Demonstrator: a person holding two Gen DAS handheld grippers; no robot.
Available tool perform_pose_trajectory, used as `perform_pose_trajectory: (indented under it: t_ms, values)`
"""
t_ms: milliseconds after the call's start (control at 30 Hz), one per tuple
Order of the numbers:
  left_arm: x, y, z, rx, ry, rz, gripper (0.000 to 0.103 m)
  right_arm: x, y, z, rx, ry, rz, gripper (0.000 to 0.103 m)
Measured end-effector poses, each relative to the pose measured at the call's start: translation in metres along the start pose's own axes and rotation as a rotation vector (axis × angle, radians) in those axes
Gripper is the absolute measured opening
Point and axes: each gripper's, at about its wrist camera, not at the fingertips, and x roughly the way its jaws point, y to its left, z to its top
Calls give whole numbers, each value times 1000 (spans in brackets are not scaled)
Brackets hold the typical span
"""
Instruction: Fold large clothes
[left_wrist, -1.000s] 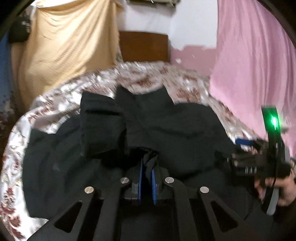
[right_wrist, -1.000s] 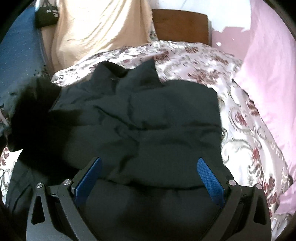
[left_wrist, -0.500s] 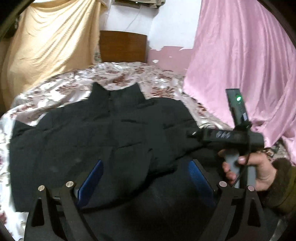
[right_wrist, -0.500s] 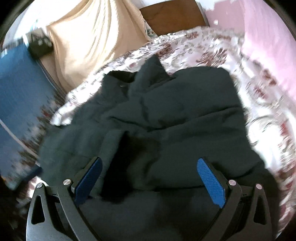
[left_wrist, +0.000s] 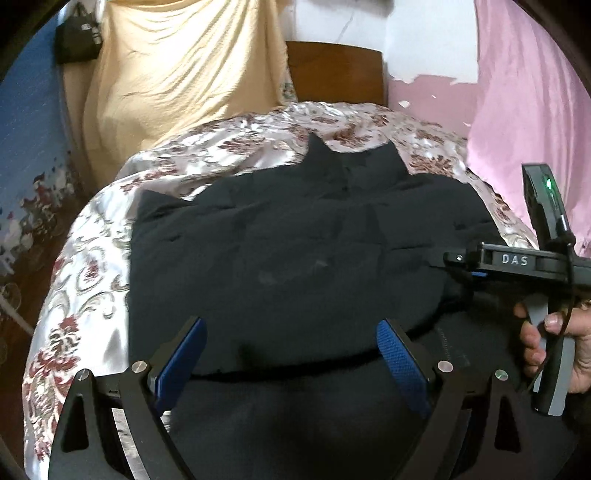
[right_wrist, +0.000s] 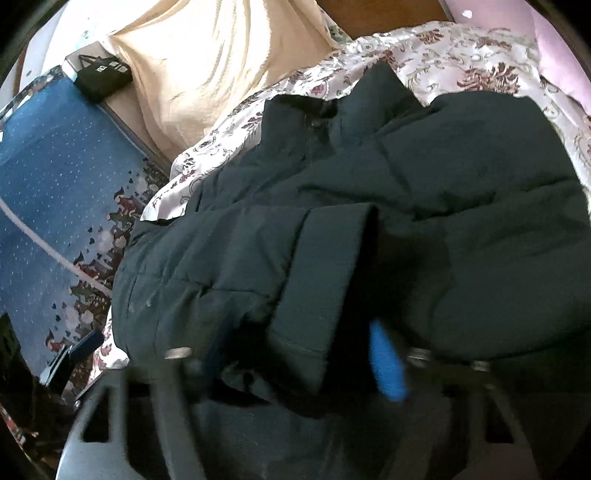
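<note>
1. Left gripper (left_wrist: 290, 356) let go of the fold it pinched a sec ago; jaws now wide, nothing between.
2. Right gripper (right_wrist: 295, 350) jaws just been closing around sleeve cuff (right_wrist: 325, 295); pad contact blurred, can't tell.
3. Black jacket (left_wrist: 295, 258) lies flat on bed (left_wrist: 92, 266), collar far; sleeve fold prob next.
4. Near hem cut off.

**Bed with floral cover, dark jacket on top**

Bed (left_wrist: 92, 258) dressed in a shiny pale cover with dark red flower motifs, wooden headboard (left_wrist: 332, 74) at the far end. Spread across most of the cover, lying directly on it: a dark padded jacket (left_wrist: 295, 240), collar toward the headboard, one sleeve folded over the body.
</note>
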Motion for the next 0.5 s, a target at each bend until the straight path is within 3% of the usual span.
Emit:
perform_pose_trajectory:
  t_ms: [33,67,100,133,200,333,500]
  values:
    - [-4,9,-1,-15,-6,11,93,-1,2,-1,5,-8,-11,37]
    - [-6,16,-1,-27,-11,18,93,-3,4,-2,12,-15,-22,32]
    - [-11,25,-1,-46,-19,29,93,-5,4,-2,16,-23,-26,14]
    - [-14,31,0,-59,-24,35,93,-9,4,0,19,-32,-27,7]
    - [-23,48,2,-100,-46,51,93,-22,7,4,18,-58,15,5]
    - [-36,72,12,-166,-91,69,93,-68,22,19,-87,-171,-8,5]
    - [-34,98,20,-234,-98,93,93,-122,13,58,-143,-310,-133,4]
